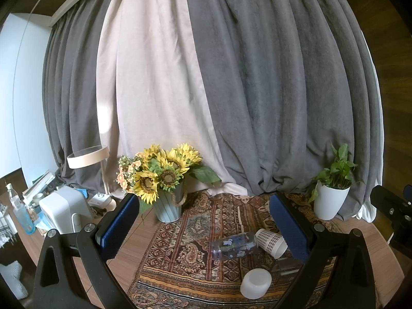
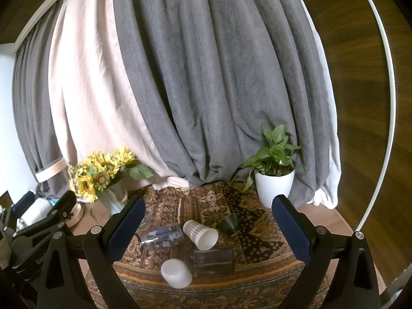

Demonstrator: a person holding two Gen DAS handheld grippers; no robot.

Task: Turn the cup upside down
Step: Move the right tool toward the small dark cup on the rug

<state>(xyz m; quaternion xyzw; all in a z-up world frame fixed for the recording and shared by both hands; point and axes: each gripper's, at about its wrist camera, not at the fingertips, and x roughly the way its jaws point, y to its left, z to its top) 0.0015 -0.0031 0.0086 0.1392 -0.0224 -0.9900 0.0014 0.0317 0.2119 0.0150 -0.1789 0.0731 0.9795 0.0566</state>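
Several cups lie on their sides on a patterned rug (image 2: 247,234). A checked paper cup (image 2: 200,233) lies in the middle, also in the left wrist view (image 1: 271,242). A clear blue-printed glass (image 2: 162,237) lies to its left (image 1: 233,247). A white frosted cup (image 2: 176,273) lies nearest (image 1: 256,283). A dark clear glass (image 2: 213,261) lies beside it. A small dark green cup (image 2: 228,223) lies behind. My left gripper (image 1: 203,229) and right gripper (image 2: 207,231) are both open, empty and held above the cups.
A sunflower bouquet in a pale pot (image 2: 103,177) stands at the back left of the wooden table (image 1: 134,255). A white potted plant (image 2: 274,182) stands at the back right. Grey and beige curtains (image 2: 206,90) hang behind. A white appliance and bottles (image 1: 61,211) stand to the left.
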